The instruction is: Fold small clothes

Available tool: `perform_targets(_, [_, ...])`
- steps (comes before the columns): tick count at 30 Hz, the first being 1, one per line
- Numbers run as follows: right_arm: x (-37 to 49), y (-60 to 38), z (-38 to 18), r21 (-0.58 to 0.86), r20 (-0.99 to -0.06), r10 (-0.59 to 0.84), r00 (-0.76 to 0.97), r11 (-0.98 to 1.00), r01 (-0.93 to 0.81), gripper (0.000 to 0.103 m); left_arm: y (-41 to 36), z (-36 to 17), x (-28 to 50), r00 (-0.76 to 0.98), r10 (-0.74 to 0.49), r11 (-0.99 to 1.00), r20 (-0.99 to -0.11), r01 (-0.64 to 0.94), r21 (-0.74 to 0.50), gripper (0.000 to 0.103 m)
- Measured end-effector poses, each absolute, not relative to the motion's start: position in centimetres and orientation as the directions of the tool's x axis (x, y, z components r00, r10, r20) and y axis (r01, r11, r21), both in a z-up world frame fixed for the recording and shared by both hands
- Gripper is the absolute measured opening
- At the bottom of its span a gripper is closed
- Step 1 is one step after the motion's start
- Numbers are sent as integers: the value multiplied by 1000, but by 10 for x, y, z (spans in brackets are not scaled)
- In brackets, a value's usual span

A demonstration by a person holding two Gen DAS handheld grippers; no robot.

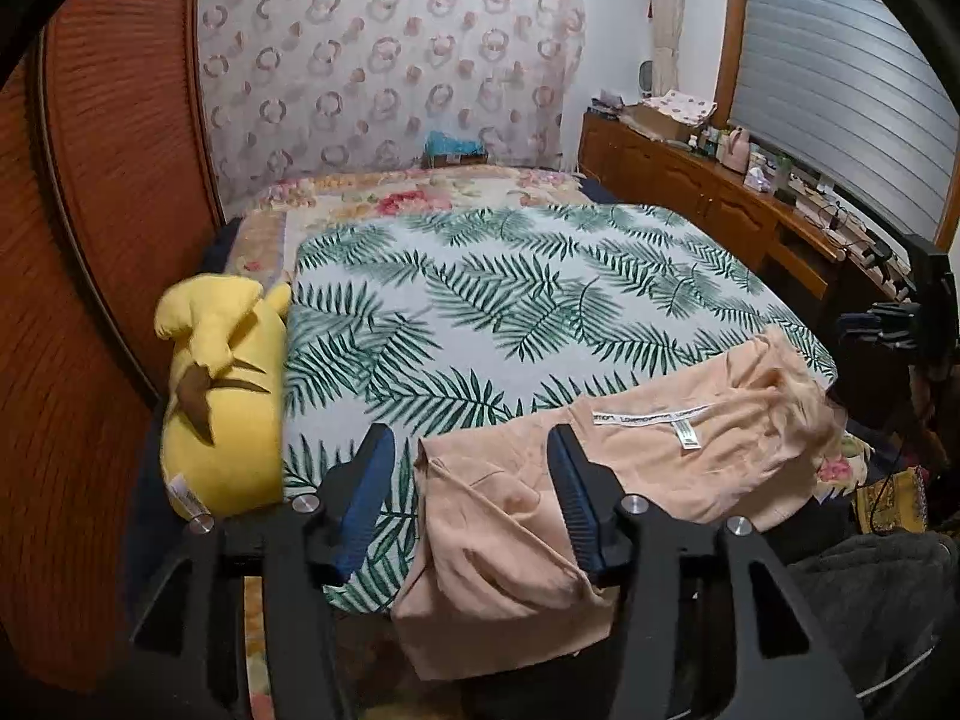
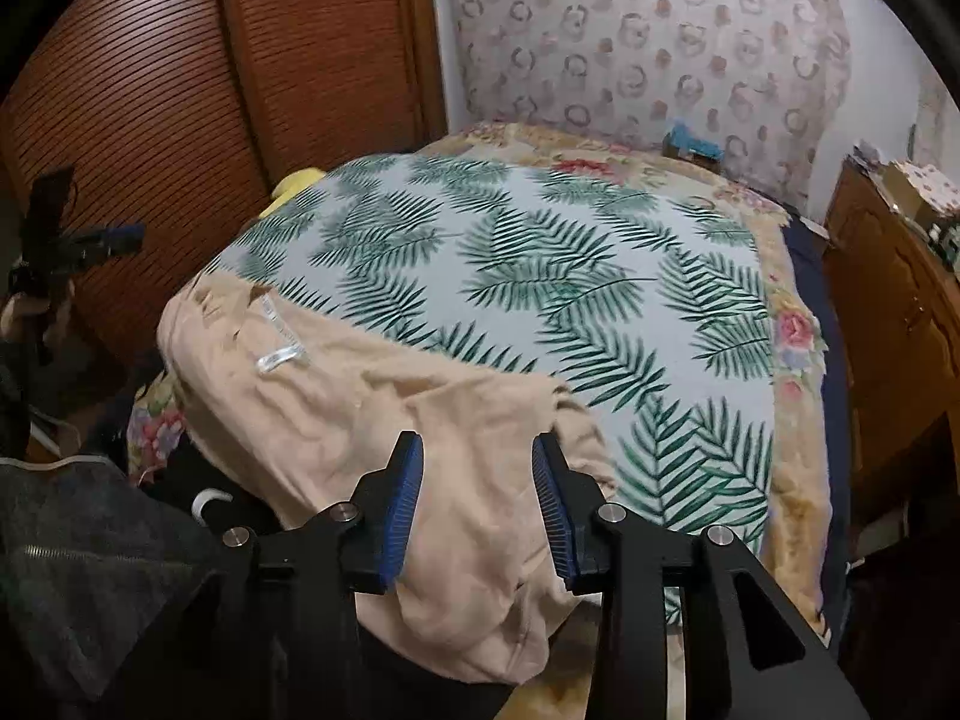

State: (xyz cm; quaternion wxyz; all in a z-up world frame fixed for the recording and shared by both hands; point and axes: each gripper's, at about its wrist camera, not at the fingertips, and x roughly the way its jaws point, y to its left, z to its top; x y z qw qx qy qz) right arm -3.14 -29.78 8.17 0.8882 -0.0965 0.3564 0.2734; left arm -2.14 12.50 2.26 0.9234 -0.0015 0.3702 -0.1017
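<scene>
Peach garment point(image 1: 648, 450), label side up, lies spread along the near edge of the leaf-print cloth point(image 1: 480, 300) on the bed; both near ends droop over the edge.

Left gripper point(image 1: 471, 504): jaws apart, the garment's left end sits between the pads, no visible pinch. Right gripper point(image 2: 477, 510): jaws apart over the right end, nothing clamped.

Risks:
- Overhanging fabric could slide off the near edge and drag the rest with it.
- Right end looks bunched, so a fold from here likely locks in wrinkles.
- A deep regrasp could catch the leaf-print cloth too.
- Yellow plush toy point(image 1: 222, 396), just left of the cloth, crowds a leftward fold.
</scene>
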Motion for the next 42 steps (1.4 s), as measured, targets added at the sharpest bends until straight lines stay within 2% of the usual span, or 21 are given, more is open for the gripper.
perform_targets(6, [-12, -298, 58, 31, -683, 390, 617, 860, -510, 40, 128, -10, 16, 670, -186, 982, -719, 153, -112, 54])
perform_targets(14, [28, -290, 27, 34, -692, 358, 627, 883, -468, 40, 133, -40, 56, 630, -150, 988, -762, 121, -95, 54])
perform_targets(23, [55, -279, 6, 83, -710, 374, 596, 886, -457, 40, 135, -70, 61, 580, -175, 985, -795, 108, -137, 54])
perform_targets(27, [58, -279, 5, 88, -690, 374, 620, 893, -441, 48, 133, -75, 60, 577, -183, 983, -796, 111, -145, 54])
perform_targets(38, [56, -274, -8, 52, -719, 336, 609, 899, -435, 53, 127, -77, 57, 585, -162, 987, -795, 113, -119, 55])
perform_targets(40, [52, -270, -8, 41, -723, 339, 602, 890, -453, 53, 124, -77, 55, 583, -179, 983, -793, 131, -126, 52])
perform_targets(42, [47, -265, -9, 20, -727, 331, 601, 886, -464, 51, 123, -77, 52, 581, -189, 981, -792, 141, -130, 44])
